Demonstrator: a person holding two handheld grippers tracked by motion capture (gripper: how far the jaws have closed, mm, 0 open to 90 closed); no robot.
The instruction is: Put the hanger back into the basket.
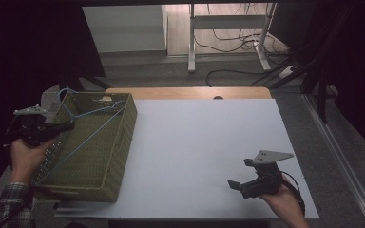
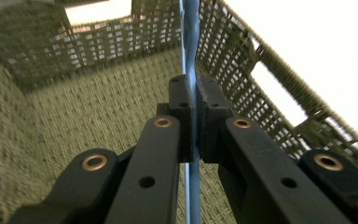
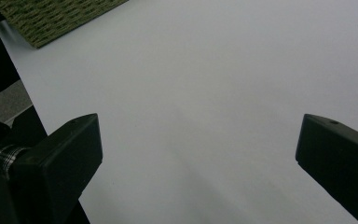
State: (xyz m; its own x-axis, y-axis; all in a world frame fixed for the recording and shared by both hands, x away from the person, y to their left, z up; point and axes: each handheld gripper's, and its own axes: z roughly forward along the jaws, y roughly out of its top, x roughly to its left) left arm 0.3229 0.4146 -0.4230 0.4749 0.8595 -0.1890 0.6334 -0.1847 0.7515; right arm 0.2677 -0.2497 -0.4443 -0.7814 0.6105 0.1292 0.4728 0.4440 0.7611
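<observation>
White table (image 1: 204,152) w/ green woven basket (image 1: 119,156) at its left edge. Light-blue wire hanger (image 1: 92,124) lies across basket interior. Left tool (image 2: 193,100) clenched on hanger inside basket; right tool (image 3: 198,149) released, jaws wide apart, over bare table.

Plaid sleeve (image 1: 10,204), black 2-jaw tool (image 1: 240,184) with grey triangular plate, brass rivets
</observation>
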